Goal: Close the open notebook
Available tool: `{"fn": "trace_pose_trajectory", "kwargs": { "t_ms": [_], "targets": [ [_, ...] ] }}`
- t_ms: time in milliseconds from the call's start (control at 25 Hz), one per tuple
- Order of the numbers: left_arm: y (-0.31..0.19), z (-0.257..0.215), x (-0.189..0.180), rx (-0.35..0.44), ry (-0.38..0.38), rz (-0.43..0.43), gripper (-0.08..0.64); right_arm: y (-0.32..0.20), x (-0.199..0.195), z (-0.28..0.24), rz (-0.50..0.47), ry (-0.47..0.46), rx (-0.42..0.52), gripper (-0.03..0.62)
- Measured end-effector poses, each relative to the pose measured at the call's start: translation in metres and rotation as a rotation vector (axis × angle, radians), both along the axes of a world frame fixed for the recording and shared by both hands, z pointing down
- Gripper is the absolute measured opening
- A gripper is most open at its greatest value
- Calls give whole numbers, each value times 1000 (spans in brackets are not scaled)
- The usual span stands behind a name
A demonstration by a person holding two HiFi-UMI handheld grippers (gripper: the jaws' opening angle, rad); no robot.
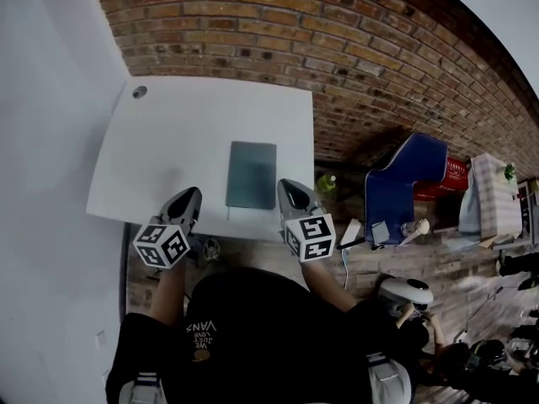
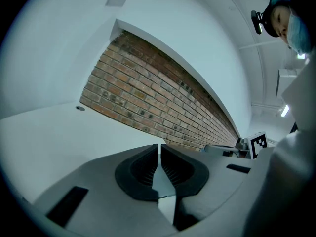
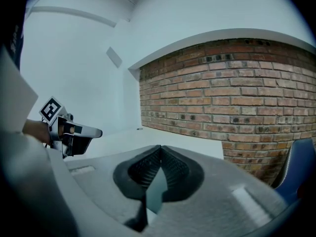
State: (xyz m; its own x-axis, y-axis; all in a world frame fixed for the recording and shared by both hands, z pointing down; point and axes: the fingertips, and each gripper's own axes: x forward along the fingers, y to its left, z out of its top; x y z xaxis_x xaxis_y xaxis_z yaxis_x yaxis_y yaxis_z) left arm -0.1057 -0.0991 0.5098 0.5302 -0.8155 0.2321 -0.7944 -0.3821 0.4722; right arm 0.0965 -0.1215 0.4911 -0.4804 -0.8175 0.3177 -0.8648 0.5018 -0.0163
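Head view: your left tongs (image 1: 192, 196) hang over the near edge of the white tabletop (image 1: 168, 141), at lower left of centre. Your right tongs (image 1: 289, 188) are level with them at lower centre. The notebook (image 1: 251, 175) lies closed and flat on the tabletop between the two, near its front edge. Each set of tongs is just beside one of its near corners, and neither holds it. A small round hole (image 1: 139, 92) marks the tabletop's far left corner. A brick wall (image 1: 354, 49) fills the top of the frame. On the floor at right stand a blue chair (image 1: 404, 183) and a green bottle (image 1: 327, 182), well clear of the notebook.

Left gripper view: your left tongs (image 2: 159, 147) are drawn in narrow, with only a thin slit between the tips and nothing in it. Bare tabletop lies beyond, then the brick wall. The other gripper's marker cube (image 2: 259, 143) shows at right, and a person (image 2: 284, 19) at upper right.

Right gripper view: your right tongs (image 3: 160, 147) are closed tip to tip and empty. The brick wall is ahead and your left gripper is at the left edge.
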Motion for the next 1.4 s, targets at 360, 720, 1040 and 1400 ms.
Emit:
{"fn": "trace_pose_trajectory", "kwargs": {
  "t_ms": [360,720,1040,1400],
  "targets": [
    [21,-1,2,6,-23,-40,25,14,1,1,-39,-7,-10,-3],
    [37,-1,2,8,-25,-65,18,23,2,5,-63,-12,-16,-3],
    [45,-3,6,15,-35,-68,11,28,4,3,-71,-17,-13,-3],
    [46,-3,8,13,-26,-66,11,30,6,4,-69,-14,-17,-3]
  ]
}}
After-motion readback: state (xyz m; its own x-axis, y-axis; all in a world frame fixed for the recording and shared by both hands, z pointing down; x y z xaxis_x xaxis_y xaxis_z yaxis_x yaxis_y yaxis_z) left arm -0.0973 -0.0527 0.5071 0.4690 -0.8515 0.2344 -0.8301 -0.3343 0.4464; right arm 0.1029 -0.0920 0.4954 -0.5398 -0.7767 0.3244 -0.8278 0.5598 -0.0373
